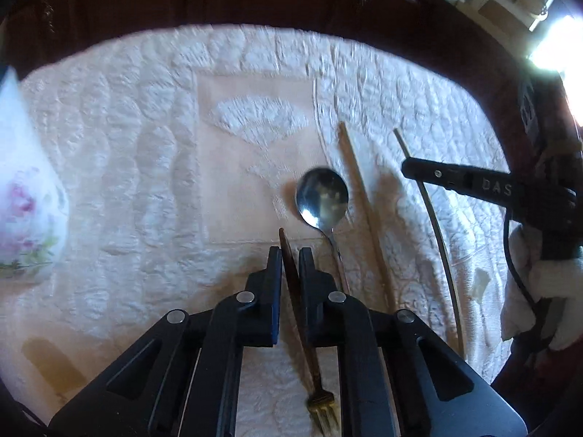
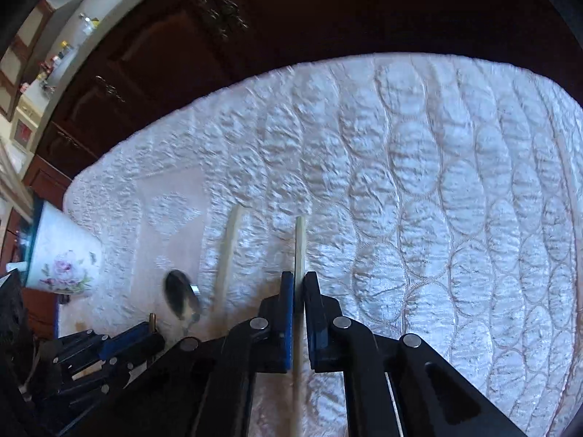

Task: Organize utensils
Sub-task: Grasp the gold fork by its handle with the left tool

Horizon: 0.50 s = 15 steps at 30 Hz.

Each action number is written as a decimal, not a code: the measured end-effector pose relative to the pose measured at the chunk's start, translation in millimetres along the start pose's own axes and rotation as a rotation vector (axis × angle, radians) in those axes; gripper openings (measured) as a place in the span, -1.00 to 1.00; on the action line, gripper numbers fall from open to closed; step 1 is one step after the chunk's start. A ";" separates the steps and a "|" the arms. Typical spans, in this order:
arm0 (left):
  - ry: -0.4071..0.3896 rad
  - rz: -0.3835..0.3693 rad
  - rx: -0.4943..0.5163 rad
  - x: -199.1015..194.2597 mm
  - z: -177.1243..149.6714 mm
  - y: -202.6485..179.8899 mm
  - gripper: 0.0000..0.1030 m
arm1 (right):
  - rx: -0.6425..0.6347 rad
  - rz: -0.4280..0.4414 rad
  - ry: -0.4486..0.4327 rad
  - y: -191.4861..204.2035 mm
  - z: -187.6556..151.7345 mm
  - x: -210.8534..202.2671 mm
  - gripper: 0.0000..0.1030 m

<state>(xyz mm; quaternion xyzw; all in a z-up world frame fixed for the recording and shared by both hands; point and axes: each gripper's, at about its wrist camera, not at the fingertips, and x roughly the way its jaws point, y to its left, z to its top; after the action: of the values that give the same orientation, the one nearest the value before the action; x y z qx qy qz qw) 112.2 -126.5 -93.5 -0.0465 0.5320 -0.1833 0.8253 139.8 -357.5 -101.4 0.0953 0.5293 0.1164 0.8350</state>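
Quilted white cloth (image 1: 145, 167) covers the surface, with dark wooden cabinets (image 2: 255, 36) behind it. Taking the spoon (image 1: 322, 196) as the landmark: it lies bowl up near the middle of the cloth, a pale chopstick (image 1: 364, 204) lies just to its right, and a flowered cup (image 1: 25, 215) stands well off to its left at the cloth's edge.

Just below the spoon, the left claw (image 1: 290, 258) is nearly shut, its pads pressed on the dark handle of a small fork (image 1: 309, 364) whose prongs point back toward the camera. Right of the chopstick beside the spoon, the right claw (image 2: 298, 284) is shut on a second chopstick (image 2: 300, 240), which runs straight out between its pads.

Both utensils look gripped, so the picking-up step seems in hand. Next, each likely needs lifting clear and carrying toward the cup, tipped upright enough to drop in without striking the rim.
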 end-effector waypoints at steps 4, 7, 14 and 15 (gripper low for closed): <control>-0.056 -0.024 -0.003 -30.9 -1.6 5.2 -0.85 | -0.032 0.034 -0.059 10.8 -2.8 -33.2 -0.91; -0.104 -0.027 0.005 -54.7 -5.7 6.0 -0.87 | -0.062 0.055 -0.103 18.1 -7.1 -61.5 -0.91; -0.172 -0.011 0.026 -87.9 -13.1 8.3 -0.89 | -0.149 0.077 -0.186 42.1 -18.9 -110.0 -0.91; -0.168 -0.004 0.020 -86.5 -13.4 9.0 -0.89 | -0.158 0.068 -0.190 50.7 -20.6 -109.8 -0.91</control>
<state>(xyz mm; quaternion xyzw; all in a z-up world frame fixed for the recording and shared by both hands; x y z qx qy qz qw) 70.8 -86.1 -27.2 -0.0546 0.4589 -0.1857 0.8672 71.1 -340.7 -1.2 0.0577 0.4336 0.1765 0.8817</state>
